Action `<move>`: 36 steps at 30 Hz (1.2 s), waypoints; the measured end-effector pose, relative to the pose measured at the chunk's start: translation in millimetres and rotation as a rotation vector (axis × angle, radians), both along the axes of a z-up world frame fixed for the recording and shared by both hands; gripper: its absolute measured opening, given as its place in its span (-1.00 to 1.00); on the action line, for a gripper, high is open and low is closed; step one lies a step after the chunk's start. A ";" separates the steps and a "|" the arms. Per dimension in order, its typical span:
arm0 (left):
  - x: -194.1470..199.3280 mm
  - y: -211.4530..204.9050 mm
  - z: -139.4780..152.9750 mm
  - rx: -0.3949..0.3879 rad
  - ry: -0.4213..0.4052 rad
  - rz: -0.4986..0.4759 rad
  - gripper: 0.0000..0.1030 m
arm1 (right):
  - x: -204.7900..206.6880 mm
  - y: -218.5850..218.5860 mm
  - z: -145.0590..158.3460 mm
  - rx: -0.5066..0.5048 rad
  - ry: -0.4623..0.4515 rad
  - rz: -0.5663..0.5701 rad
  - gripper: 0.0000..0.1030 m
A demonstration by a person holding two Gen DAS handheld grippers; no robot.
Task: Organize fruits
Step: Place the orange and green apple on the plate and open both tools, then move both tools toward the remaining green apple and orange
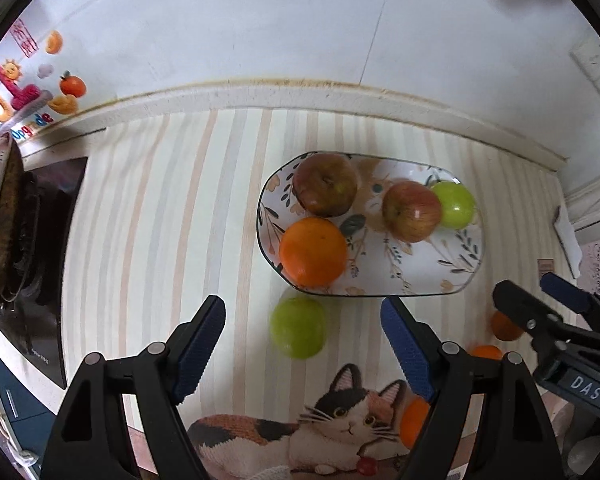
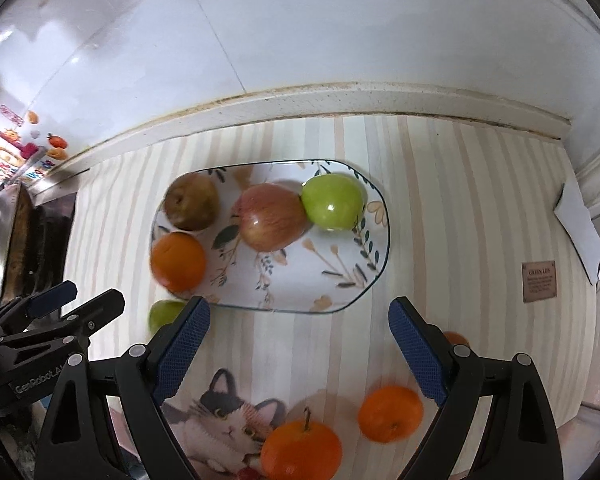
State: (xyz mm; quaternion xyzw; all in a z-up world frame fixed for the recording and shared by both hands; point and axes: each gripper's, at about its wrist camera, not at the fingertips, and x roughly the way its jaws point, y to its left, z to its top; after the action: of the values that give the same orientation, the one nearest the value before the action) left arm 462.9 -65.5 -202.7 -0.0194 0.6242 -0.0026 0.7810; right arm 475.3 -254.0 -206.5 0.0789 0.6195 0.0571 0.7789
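A floral oval plate (image 1: 440, 276) (image 2: 332, 280) holds a brownish apple (image 1: 325, 184) (image 2: 191, 201), a red apple (image 1: 411, 211) (image 2: 271, 216), a green apple (image 1: 456, 205) (image 2: 333, 200) and an orange (image 1: 313, 251) (image 2: 178, 261). A second green apple (image 1: 298, 327) (image 2: 164, 314) lies on the mat in front of the plate, between my left gripper's (image 1: 302, 344) open fingers. My right gripper (image 2: 300, 348) is open and empty above the mat, with loose oranges (image 2: 391, 413) (image 2: 301, 450) near it. The right gripper also shows in the left wrist view (image 1: 540, 300).
A striped mat with a cat picture (image 2: 228, 424) covers the counter. A stove with a pan (image 1: 4, 216) stands at the left. The tiled wall (image 1: 300, 32) runs behind. A white card (image 2: 580, 224) lies at the right edge.
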 end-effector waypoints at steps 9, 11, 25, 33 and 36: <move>-39.5 2.1 50.7 -0.007 -0.110 -0.021 0.54 | -41.6 0.5 49.6 0.005 -0.094 -0.014 0.81; -46.9 4.0 59.6 -0.010 -0.127 -0.023 0.54 | -51.7 2.5 62.5 -0.004 -0.124 -0.011 0.81; -84.0 -2.6 97.5 -0.018 -0.208 -0.031 0.54 | -101.7 4.4 115.4 0.022 -0.231 -0.022 0.81; -85.1 -3.2 94.1 -0.007 -0.215 -0.010 0.54 | -106.7 -14.2 107.8 0.086 -0.210 -0.078 0.81; -77.7 2.1 80.1 0.014 -0.188 0.020 0.54 | -100.0 -35.5 89.0 0.112 -0.164 -0.138 0.81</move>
State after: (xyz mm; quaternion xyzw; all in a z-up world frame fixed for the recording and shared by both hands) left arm 385.1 -63.4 -122.6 -0.0199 0.5479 0.0077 0.8363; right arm 375.3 -289.4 -117.5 0.1598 0.5426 0.0441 0.8235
